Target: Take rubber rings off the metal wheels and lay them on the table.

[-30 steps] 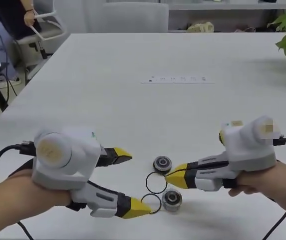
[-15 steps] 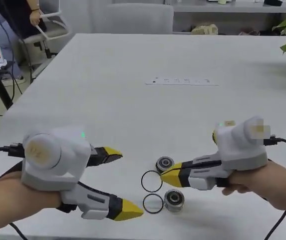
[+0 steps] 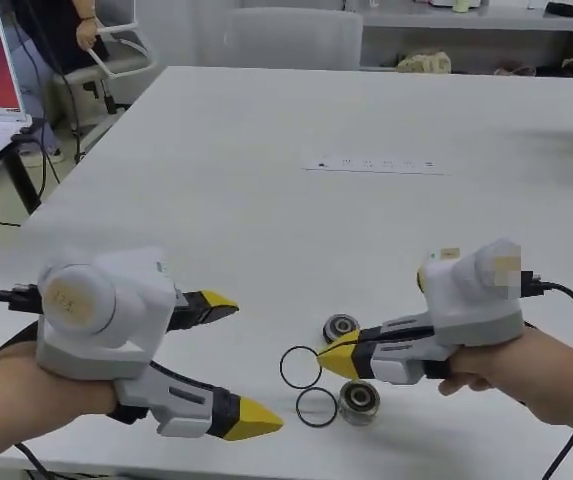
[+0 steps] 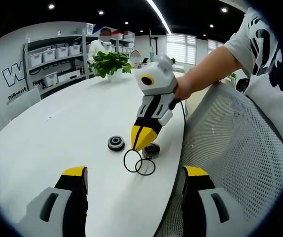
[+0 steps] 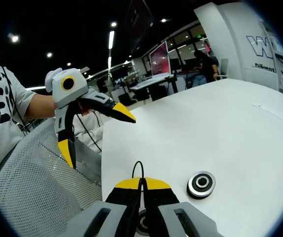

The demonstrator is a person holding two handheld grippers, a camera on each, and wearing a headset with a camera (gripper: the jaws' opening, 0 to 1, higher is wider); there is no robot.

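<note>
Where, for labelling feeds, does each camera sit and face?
Head view: headset, looking down at table; left hand, right hand, left gripper, right gripper.
Left gripper view: on left gripper, facing right gripper; own jaws open.
Right gripper view: on right gripper, facing left gripper; own jaws shut on ring.
All views share one wheel.

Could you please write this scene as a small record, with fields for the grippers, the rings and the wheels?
left gripper: fingers open, holding nothing
right gripper: fingers shut on the edge of a thin black rubber ring
round metal wheels: two, farther wheel and nearer wheel, both resting on the white table
second black rubber ring: lying flat on the table, beside the nearer wheel
</note>
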